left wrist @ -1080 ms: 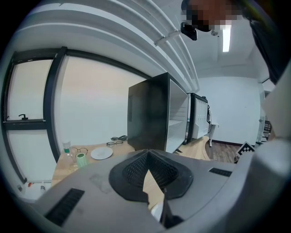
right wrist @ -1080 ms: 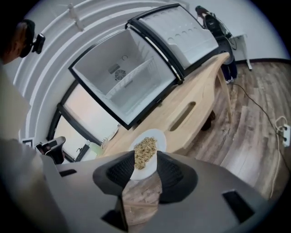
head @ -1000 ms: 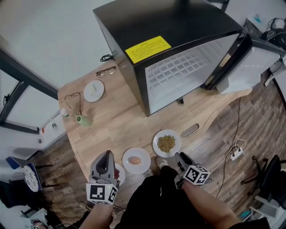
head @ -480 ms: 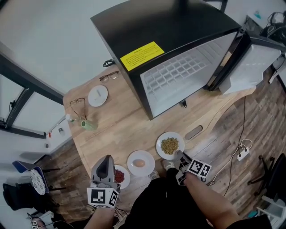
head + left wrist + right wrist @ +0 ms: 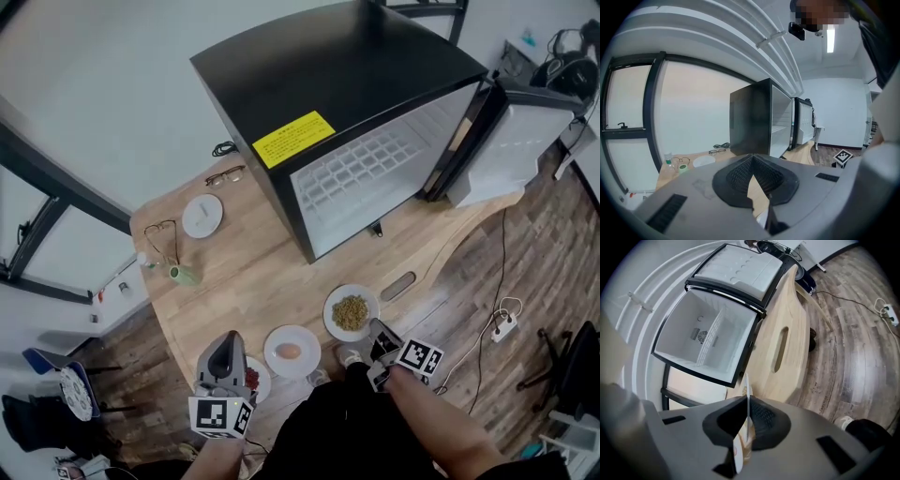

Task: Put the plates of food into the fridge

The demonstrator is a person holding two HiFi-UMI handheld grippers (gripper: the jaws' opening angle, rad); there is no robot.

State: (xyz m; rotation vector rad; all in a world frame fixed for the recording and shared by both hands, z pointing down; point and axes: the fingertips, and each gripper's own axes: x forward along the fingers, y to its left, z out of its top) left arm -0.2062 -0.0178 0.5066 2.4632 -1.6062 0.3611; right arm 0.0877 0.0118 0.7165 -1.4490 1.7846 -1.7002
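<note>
Low and right of centre in the head view, the right gripper (image 5: 378,336) has just been closing its jaws and now pinches the near rim of the plate of grains (image 5: 351,312). The right gripper view shows that rim edge-on between the pads. Whether the plate has left the wooden table (image 5: 253,272) cannot be told.

To its left lie the plate with an egg (image 5: 292,352) and the plate of red food (image 5: 255,379), both untouched. The left gripper (image 5: 225,339) hangs just beside the red plate, its tips pressed together on nothing.

At the top of the frame the fridge (image 5: 356,84) stands with its door (image 5: 511,141) swung wide and its white inside bare. By this showing, 0 of the 3 plates are stored, the 1st is only just gripped, and 2 more carries would follow.
</note>
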